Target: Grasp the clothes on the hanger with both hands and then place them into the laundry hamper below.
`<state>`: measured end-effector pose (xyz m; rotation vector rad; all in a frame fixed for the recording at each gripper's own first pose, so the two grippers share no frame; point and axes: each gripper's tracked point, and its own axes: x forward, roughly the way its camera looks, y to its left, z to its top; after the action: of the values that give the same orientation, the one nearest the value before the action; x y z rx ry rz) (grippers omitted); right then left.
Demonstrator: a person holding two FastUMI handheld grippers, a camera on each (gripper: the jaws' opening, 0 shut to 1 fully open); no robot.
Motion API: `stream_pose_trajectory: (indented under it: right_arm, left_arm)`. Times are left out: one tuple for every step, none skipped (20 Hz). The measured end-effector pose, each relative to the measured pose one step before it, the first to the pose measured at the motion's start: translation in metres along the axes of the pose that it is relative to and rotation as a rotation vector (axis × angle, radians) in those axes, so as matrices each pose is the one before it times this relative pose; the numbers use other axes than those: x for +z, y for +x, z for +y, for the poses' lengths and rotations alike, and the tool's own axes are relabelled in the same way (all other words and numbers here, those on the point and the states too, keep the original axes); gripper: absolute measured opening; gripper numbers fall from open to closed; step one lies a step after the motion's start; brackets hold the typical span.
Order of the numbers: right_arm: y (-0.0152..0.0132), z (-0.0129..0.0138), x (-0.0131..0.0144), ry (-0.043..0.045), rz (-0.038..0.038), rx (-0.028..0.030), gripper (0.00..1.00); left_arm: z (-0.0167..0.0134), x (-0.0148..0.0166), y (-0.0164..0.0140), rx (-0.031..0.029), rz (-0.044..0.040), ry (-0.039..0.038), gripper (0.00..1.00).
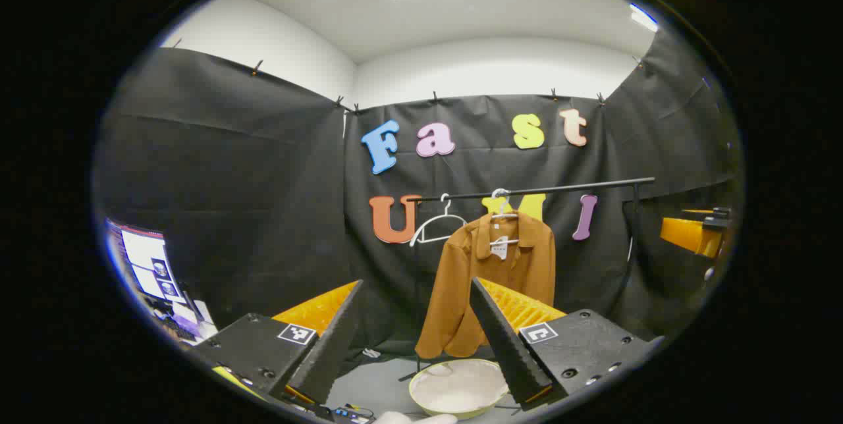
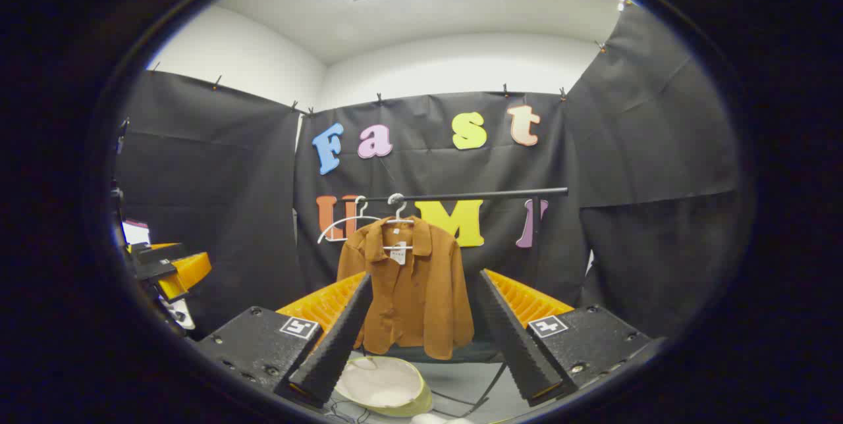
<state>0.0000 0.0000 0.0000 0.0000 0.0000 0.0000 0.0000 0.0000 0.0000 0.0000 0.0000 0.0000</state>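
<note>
In the left gripper view we see our left gripper (image 1: 415,338) at the bottom with its two fingers (image 1: 329,345) spread wide and nothing between them. In the right gripper view our right gripper (image 2: 421,338) stands the same way, its two fingers (image 2: 510,338) well apart and pinching nothing. Each view also catches the other gripper off at its side edge, too small for us to tell its state there.

Past the fingers, we count one brown shirt (image 1: 490,279) (image 2: 408,292), hanging well apart from both grippers on a white hanger (image 1: 504,213) (image 2: 398,216). Just beside it, to its left in both views, hangs a second white hanger (image 1: 438,226) (image 2: 346,220) with nothing on it. So we count two hangers, both hooked over one black rail (image 1: 540,189) (image 2: 474,195) that runs across the black cloth wall.

Below the shirt, on the grey floor (image 1: 375,384) (image 2: 461,378), sits one round, pale laundry hamper (image 1: 458,388) (image 2: 385,384), its opening facing up. The shirt's hem hangs above the hamper's far rim and does not touch it. A few dark cables (image 2: 484,391) lie on the floor near the hamper.

At the left edge of the left gripper view we make out one lit screen (image 1: 148,259).
</note>
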Motion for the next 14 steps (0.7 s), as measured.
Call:
stream_pose_trajectory:
  right_arm:
    - [-0.00120, 0.00304, -0.00031, 0.00285, 0.00389, 0.00790, 1.00]
    - [-0.00099, 0.00216, -0.00035, 0.00300, 0.01126, 0.00578, 1.00]
    - [-0.00012, 0.00121, 0.00054, 0.00266, 0.00155, 0.00260, 1.00]
    - [0.00267, 0.00081, 0.00204, -0.00168, -0.00137, -0.00585, 1.00]
    - [0.00310, -0.00052, 0.00085, -0.00257, -0.00063, -0.01301, 1.00]
    - [0.00379, 0.00014, -0.00181, 0.00012, -0.00042, -0.00620, 1.00]
    - [0.00244, 0.00121, -0.00131, 0.00177, 0.00494, -0.00221, 1.00]
    - [0.00204, 0.00011, -0.00352, 0.00137, 0.00808, 0.00009, 1.00]
    - [0.00187, -0.00140, -0.00304, 0.00030, 0.00677, -0.00446, 1.00]
    - [0.00136, -0.00327, -0.00151, -0.00170, 0.00556, -0.00682, 1.00]
    - [0.00176, -0.00082, -0.00029, 0.00232, -0.00321, -0.00382, 1.00]
    - [0.00235, -0.00184, -0.00035, 0.00472, 0.00028, -0.00944, 1.00]
    - [0.00222, -0.00153, -0.00142, 0.00565, 0.00290, -0.00653, 1.00]
    - [0.00206, -0.00023, -0.00198, 0.00403, 0.00276, -0.00276, 1.00]
  left_arm:
    - [0.00038, -0.00072, 0.00094, -0.00457, 0.00368, -0.00078, 1.00]
    - [0.00047, 0.00038, 0.00164, -0.00368, 0.00380, -0.00364, 1.00]
    - [0.00072, 0.00046, 0.00026, -0.00615, -0.00037, -0.00608, 1.00]
    - [-0.00015, 0.00062, 0.00190, -0.00597, 0.00118, -0.00296, 1.00]
    - [0.00037, -0.00105, 0.00136, -0.00280, 0.00523, 0.00326, 1.00]
    - [0.00156, 0.00013, 0.00168, -0.00227, -0.00047, 0.00788, 1.00]
    - [0.00105, -0.00016, 0.00192, 0.00029, -0.00142, 0.00606, 1.00]
    - [0.00092, 0.00003, 0.00234, -0.00308, -0.00250, 0.00381, 1.00]
    - [-0.00188, 0.00000, 0.00295, -0.01082, 0.00007, 0.00108, 1.00]
    - [-0.00091, -0.00305, 0.00261, -0.00651, 0.00622, -0.00348, 1.00]
    - [0.00003, -0.00031, 0.00207, -0.00123, -0.00115, -0.00484, 1.00]
    - [0.00006, -0.00060, 0.00311, 0.00085, -0.00150, -0.00096, 1.00]
    - [0.00154, -0.00212, 0.00159, 0.00472, 0.00499, 0.00207, 1.00]
    - [-0.00064, -0.00168, 0.00390, 0.00074, 0.00220, 0.00259, 1.00]
